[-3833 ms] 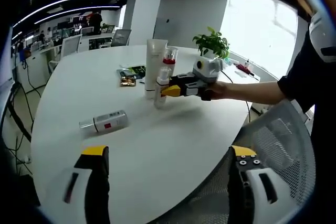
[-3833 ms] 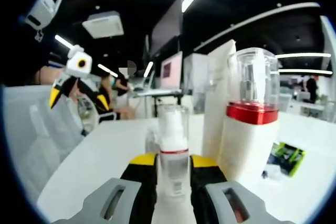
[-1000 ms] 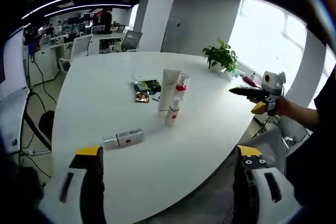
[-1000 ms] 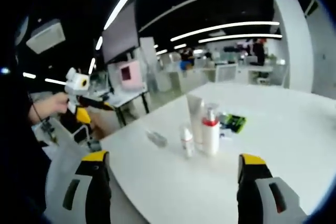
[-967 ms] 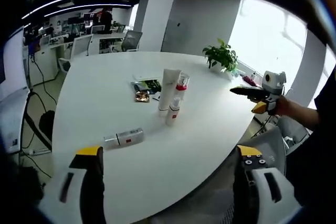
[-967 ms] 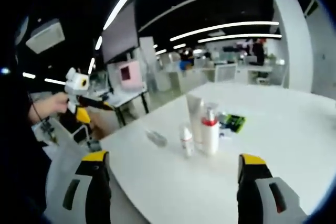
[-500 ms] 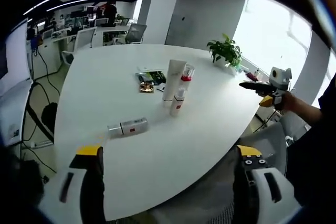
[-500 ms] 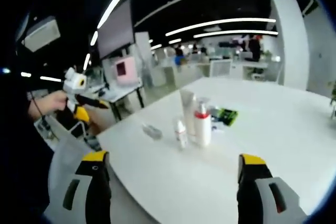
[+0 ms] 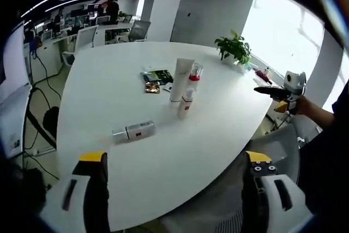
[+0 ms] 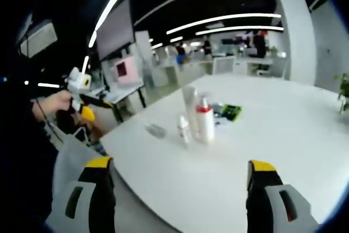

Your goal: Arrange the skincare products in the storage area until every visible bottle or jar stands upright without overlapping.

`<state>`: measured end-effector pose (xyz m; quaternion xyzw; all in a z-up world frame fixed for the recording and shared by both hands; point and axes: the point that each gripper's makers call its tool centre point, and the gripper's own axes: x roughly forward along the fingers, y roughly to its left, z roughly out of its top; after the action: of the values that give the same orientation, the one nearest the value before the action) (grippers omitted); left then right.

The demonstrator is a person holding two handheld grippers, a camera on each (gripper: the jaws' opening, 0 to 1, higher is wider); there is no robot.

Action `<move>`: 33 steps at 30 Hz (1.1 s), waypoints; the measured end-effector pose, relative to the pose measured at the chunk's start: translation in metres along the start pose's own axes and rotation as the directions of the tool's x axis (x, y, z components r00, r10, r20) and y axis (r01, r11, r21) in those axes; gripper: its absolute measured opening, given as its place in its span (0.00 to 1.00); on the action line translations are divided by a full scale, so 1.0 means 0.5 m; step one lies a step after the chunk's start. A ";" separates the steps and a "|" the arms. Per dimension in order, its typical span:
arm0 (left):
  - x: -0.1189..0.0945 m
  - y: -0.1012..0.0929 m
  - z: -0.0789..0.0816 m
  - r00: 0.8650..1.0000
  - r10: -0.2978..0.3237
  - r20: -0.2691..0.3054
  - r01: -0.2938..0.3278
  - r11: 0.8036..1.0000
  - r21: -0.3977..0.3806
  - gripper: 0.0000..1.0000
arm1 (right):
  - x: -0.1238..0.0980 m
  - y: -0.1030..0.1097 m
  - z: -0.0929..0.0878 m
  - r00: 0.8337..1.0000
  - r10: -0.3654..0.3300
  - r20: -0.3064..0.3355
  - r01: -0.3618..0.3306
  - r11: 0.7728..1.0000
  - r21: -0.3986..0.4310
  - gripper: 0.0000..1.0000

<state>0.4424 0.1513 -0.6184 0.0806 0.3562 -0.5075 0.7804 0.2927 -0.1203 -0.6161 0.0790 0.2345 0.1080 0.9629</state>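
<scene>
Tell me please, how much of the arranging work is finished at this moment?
Done: the tall white tube, the red-collared pump bottle and the small bottle stand upright together on the white table. In hand: nothing; the left tool and the right tool are both open and back from the table. Left: the silver bottle lies on its side and needs standing up.

On the round table (image 9: 98,80) three containers stand close together near the middle — a tall tube (image 9: 177,79), a pump bottle (image 9: 193,78) just beside it and a small bottle (image 9: 186,103) in front. A cylindrical bottle (image 9: 133,131) lies on its side, well apart, nearer the left gripper's camera. Flat packets (image 9: 154,78) lie behind the group — a potted plant (image 9: 234,51) at the far edge.
</scene>
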 end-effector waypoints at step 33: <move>0.034 0.019 -0.008 0.999 0.006 -0.034 -0.006 1.000 0.012 0.94 | 0.001 0.000 -0.002 1.000 -0.011 0.008 0.011 0.999 0.039 0.98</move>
<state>0.4526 0.1453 -0.6345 0.0951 0.3661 -0.5058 0.7753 0.2925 -0.1199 -0.6172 0.0968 0.2329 0.0979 0.9627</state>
